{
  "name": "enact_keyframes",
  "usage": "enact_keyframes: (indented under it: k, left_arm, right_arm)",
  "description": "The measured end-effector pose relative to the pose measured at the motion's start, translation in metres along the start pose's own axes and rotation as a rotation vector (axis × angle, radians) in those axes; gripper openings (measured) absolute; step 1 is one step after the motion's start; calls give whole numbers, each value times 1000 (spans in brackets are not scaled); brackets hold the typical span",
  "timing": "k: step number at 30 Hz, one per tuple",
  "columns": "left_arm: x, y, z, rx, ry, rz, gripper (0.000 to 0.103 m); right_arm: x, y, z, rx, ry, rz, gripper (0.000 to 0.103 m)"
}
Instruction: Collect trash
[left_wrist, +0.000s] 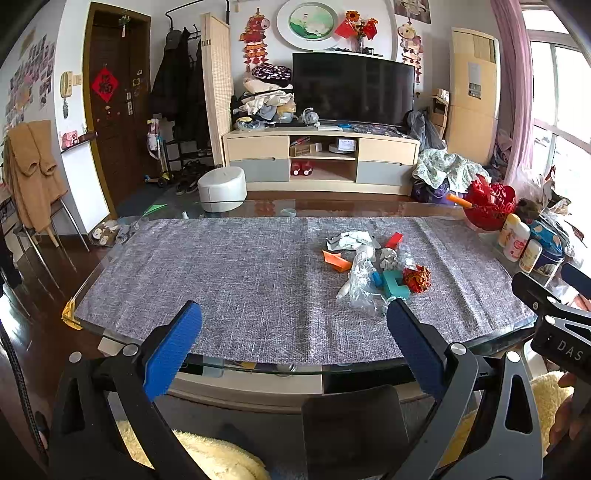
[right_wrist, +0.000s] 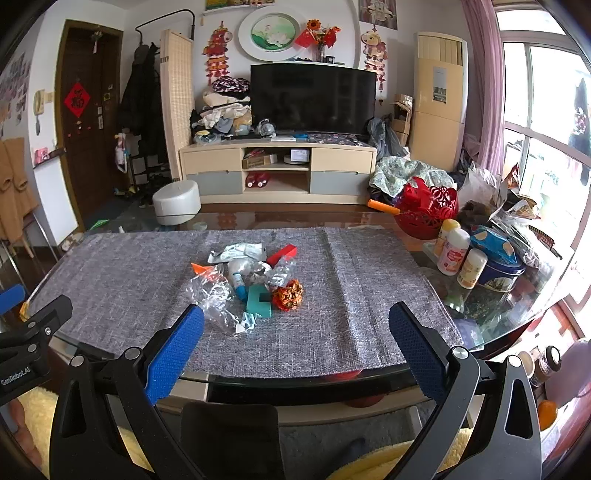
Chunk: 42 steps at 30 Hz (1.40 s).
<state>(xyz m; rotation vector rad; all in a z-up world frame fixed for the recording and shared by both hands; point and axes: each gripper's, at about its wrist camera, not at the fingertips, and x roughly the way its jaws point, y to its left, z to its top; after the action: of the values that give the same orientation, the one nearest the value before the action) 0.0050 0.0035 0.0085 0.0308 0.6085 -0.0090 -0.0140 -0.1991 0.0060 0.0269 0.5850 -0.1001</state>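
A heap of trash lies on the grey table mat (left_wrist: 229, 280): clear crumpled plastic (left_wrist: 360, 284), a teal block (left_wrist: 395, 284), a red-gold foil ball (left_wrist: 417, 278), orange paper (left_wrist: 336, 260), a red piece (left_wrist: 393, 240) and white wrappers (left_wrist: 349, 240). The right wrist view shows the same plastic (right_wrist: 212, 295), teal block (right_wrist: 260, 301) and foil ball (right_wrist: 290, 293). My left gripper (left_wrist: 293, 319) is open and empty at the table's near edge, left of the heap. My right gripper (right_wrist: 295, 321) is open and empty, just short of the heap.
A red basket (right_wrist: 428, 210), white bottles (right_wrist: 452, 251), a blue tin (right_wrist: 498, 273) and bags crowd the table's right end. A black chair back (left_wrist: 351, 424) stands under the near edge. A TV cabinet (left_wrist: 321, 162) and white stool (left_wrist: 221, 188) stand beyond.
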Motion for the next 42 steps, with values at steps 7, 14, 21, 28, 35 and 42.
enact_keyframes:
  k: [7, 14, 21, 28, 35, 42]
  left_arm:
    - [-1, 4, -3, 1, -5, 2, 95]
    - [-1, 5, -2, 0, -6, 2, 95]
    - [-2, 7, -2, -1, -6, 2, 95]
    - [-9, 8, 6, -5, -10, 4, 95]
    - [-11, 11, 11, -5, -9, 4, 95]
    - [-10, 9, 7, -4, -12, 4, 95]
  right_arm:
    - [1, 1, -2, 0, -2, 1, 100]
    - [0, 2, -1, 1, -5, -2, 100]
    - [0, 1, 0, 7, -6, 1, 100]
    - [-1, 0, 0, 8, -8, 1, 100]
    - [-1, 0, 1, 9, -8, 1, 100]
    - [-1, -1, 0, 10, -9, 2, 100]
